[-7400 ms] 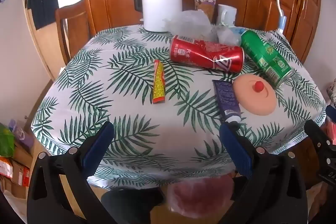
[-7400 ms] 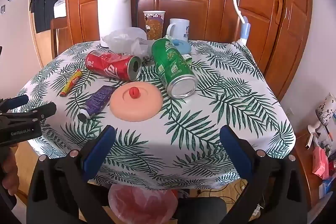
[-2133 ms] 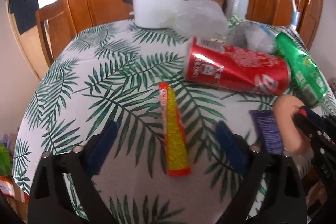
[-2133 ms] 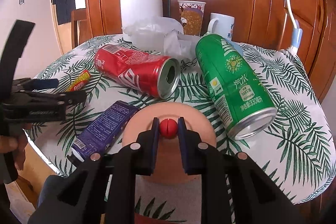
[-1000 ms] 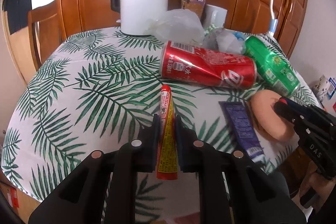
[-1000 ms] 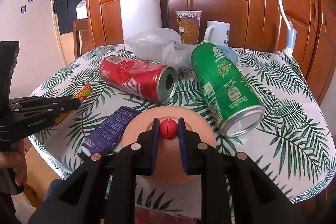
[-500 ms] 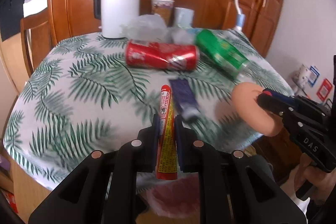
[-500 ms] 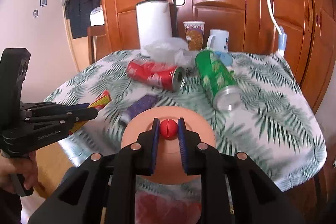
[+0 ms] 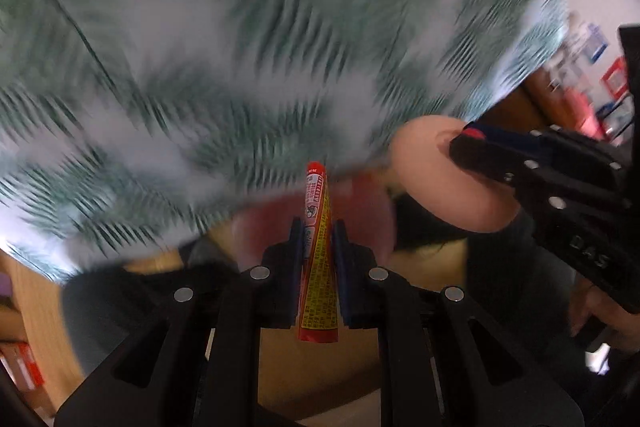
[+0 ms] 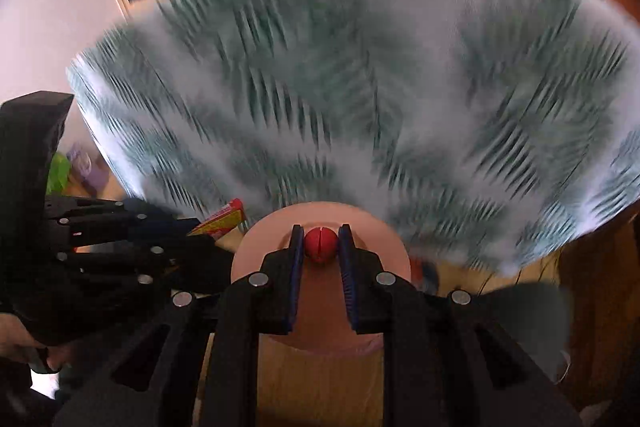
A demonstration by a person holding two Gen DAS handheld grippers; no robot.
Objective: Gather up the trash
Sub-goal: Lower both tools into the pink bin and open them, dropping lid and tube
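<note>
My left gripper (image 9: pixel 318 227) is shut on a red and yellow snack wrapper (image 9: pixel 318 267), held below the table's front edge over a blurred pinkish-red bag (image 9: pixel 360 211). My right gripper (image 10: pixel 320 237) is shut on the red knob (image 10: pixel 320 241) of a round peach lid (image 10: pixel 276 239). The lid (image 9: pixel 440 179) and the right gripper (image 9: pixel 464 143) also show at the right of the left wrist view. The left gripper (image 10: pixel 192 227) with the wrapper (image 10: pixel 222 221) shows at the left of the right wrist view. Both views are blurred by motion.
The table with its palm-leaf cloth (image 9: pixel 280 47) fills the upper part of both views (image 10: pixel 360 87). Wooden floor (image 9: pixel 320 367) lies below. Wooden cabinets (image 10: pixel 600 287) stand at the right. Cans and other table items are too blurred to make out.
Both grippers have tipped downward and pulled back off the table, carrying the wrapper and the lid to below the table's front edge. The views have gone blurry with the motion.
</note>
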